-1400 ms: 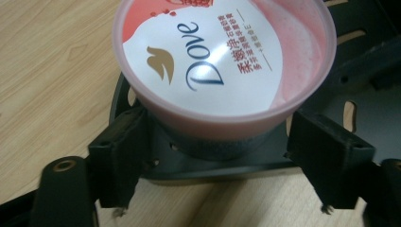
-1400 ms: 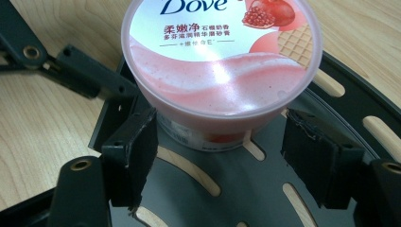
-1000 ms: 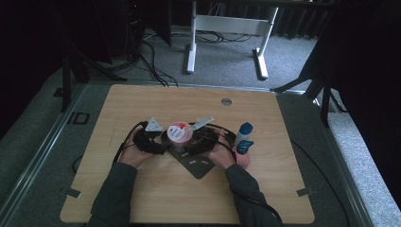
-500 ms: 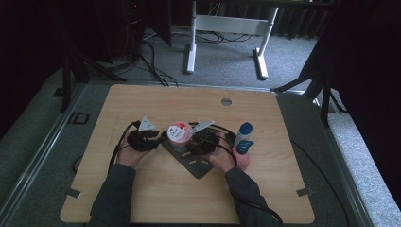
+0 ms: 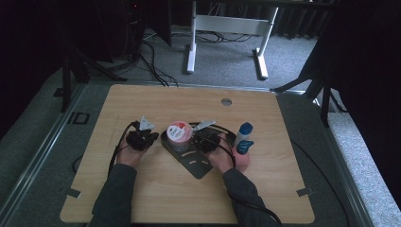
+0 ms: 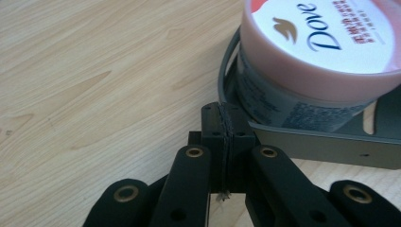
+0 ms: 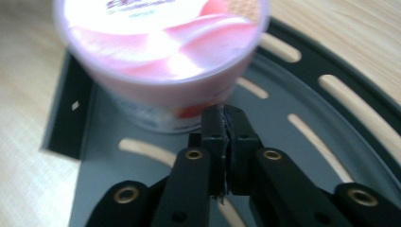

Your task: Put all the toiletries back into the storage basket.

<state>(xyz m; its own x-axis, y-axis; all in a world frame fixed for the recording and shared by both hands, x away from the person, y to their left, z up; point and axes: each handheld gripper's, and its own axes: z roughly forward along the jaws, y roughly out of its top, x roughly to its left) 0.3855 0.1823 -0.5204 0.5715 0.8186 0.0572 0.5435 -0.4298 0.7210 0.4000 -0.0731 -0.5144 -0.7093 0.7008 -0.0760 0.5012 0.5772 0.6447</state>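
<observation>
A Dove jar with a pink lid stands upright on a dark grey slotted plate near the middle of the wooden table. In the left gripper view the lid's white label reads "Dove" and the jar sits inside the curved rim of the plate.

Left gripper is held in the person's left hand, just left of the jar. Its own camera shows the two jaws pressed flat together with nothing between them, tips resting at the plate's edge right beside the jar wall; actual contact with the jar cannot be confirmed.

Right gripper is held in the right hand, just right of the jar. Its jaws are likewise closed on each other, empty, tips over the plate and right at the base of the jar, which is blurred in this view.

A blue and white bottle stands near the right hand, apart from the plate. Cables trail from both grippers across the tabletop. A round grommet hole sits near the table's far edge.
</observation>
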